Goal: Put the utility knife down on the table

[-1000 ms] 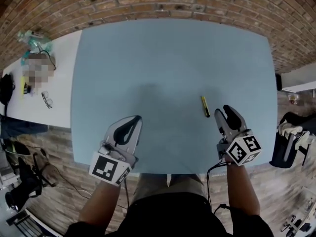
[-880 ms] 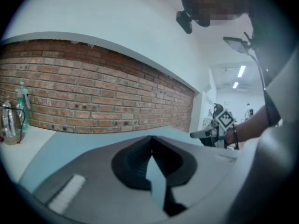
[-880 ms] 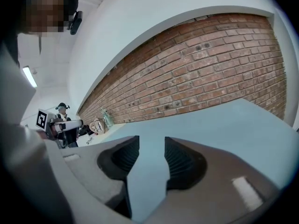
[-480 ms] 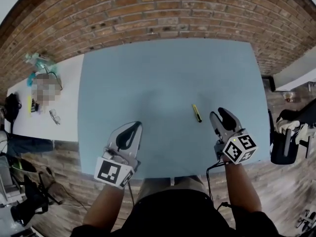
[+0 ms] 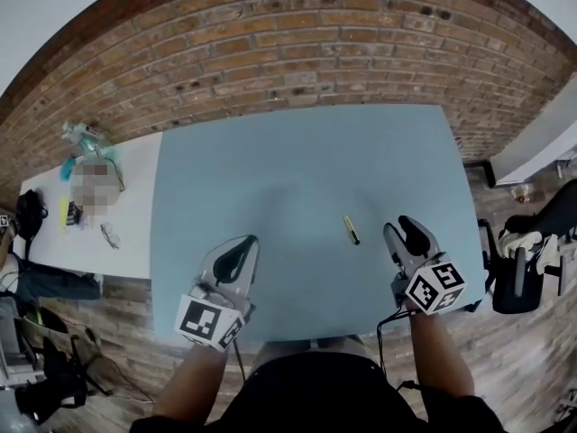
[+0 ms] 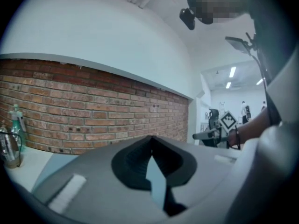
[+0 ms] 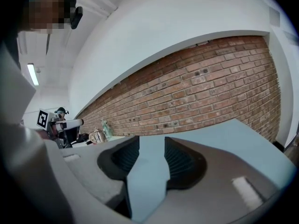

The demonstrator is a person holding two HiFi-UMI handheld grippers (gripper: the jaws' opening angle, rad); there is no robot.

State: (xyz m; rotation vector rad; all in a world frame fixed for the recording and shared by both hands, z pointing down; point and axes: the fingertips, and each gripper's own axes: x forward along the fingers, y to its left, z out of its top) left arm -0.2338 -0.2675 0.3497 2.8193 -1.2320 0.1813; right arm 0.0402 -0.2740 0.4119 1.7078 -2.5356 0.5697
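- On the blue table (image 5: 270, 161), right of centre: utility knife (image 5: 351, 230), yellow and black, lying flat, long axis running roughly away from the person, slightly slanted.
- Right gripper (image 5: 398, 226): hovers above the near right part of the table, near the knife and to its right, not touching it.
- Right gripper view: right gripper (image 7: 152, 141) has its jaws spread, with only blue table surface visible in the gap. Nothing is held.
- Left gripper (image 5: 250, 240): above the near left part of the table, well apart from the knife.
- Left gripper view: left gripper (image 6: 150, 139) has its tips pressed together, leaving only a thin sliver of table visible lower down between the pads. Nothing is pinched.
- Surroundings: brick wall (image 5: 297, 52) beyond the far table edge; white table (image 5: 126, 206) butts against the blue one on the left and carries small clutter, too small to identify.
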